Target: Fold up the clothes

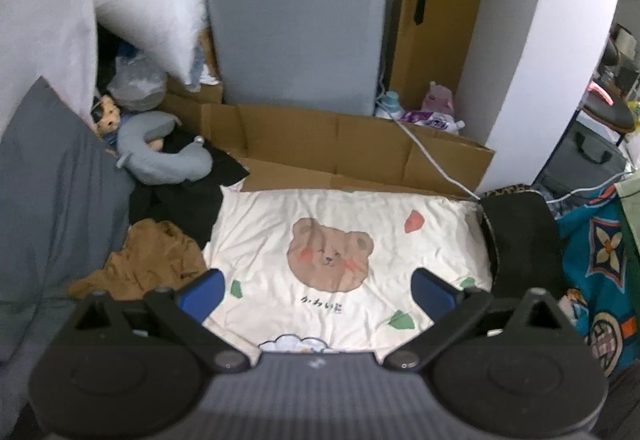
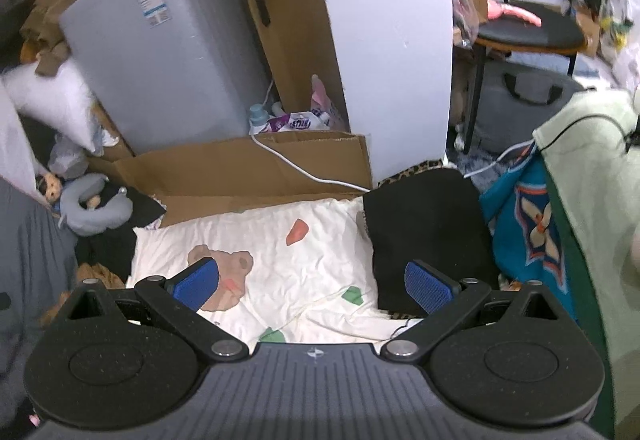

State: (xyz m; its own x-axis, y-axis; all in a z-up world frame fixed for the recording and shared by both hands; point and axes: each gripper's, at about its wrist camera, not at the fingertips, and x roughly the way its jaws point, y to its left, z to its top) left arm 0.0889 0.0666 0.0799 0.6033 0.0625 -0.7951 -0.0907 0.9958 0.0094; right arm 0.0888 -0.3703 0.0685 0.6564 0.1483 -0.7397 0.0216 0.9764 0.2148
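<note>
A white cloth with a brown bear print [image 1: 332, 252] lies spread flat on the bed; in the right wrist view the same bear cloth [image 2: 280, 264] has a crease near its front. A folded black garment [image 2: 424, 236] lies at its right edge, also the black garment [image 1: 520, 236] in the left wrist view. A crumpled brown garment [image 1: 148, 264] and loose black clothing [image 1: 180, 200] lie at the left. My left gripper [image 1: 316, 296] hovers open over the bear cloth, holding nothing. My right gripper [image 2: 314, 284] is open above the cloth's right side, its right finger [image 2: 430, 290] over the black garment.
Flattened cardboard [image 1: 340, 148] and a grey appliance [image 1: 296, 12] stand behind the bed. A grey neck pillow [image 1: 168, 152], a doll and white pillows [image 1: 148, 12] sit at the left. A white cable [image 2: 296, 164] runs over the cardboard. A teal patterned blanket [image 2: 532, 236] hangs at the right, beside a chair [image 2: 528, 28].
</note>
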